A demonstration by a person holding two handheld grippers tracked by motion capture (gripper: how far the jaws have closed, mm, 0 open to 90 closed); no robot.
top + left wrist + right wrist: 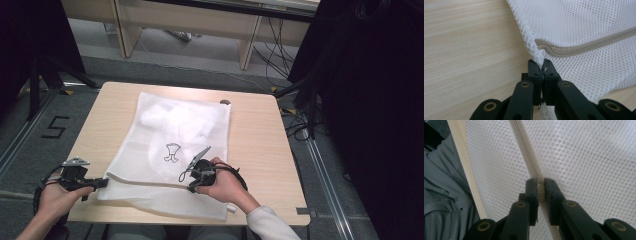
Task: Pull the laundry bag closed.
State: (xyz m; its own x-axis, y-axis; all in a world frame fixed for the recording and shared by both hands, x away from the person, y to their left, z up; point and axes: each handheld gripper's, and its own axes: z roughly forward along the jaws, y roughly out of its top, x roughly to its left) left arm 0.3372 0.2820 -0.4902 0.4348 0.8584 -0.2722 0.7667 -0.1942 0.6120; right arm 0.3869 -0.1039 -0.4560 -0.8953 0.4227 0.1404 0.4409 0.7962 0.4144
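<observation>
A white mesh laundry bag (150, 170) lies flat on the wooden table (255, 130), with a white garment (175, 122) inside it and a small black drawing (171, 151) on its mesh. Its beige zipper (584, 46) runs along the near edge. My left gripper (102, 182) is shut on the bag's near left corner; in the left gripper view the mesh (586, 22) is pinched between the jaws of that gripper (541, 66). My right gripper (194, 184) (540, 186) is shut on the zipper pull (540, 191), partway along the zipper (524, 147).
The table's near edge (466, 165) passes just beside the right gripper, with the person's grey trousers (441, 182) below it. A small dark object (225, 102) sits at the bag's far right corner. Wooden desks (200, 20) and cables (280, 40) stand beyond the table.
</observation>
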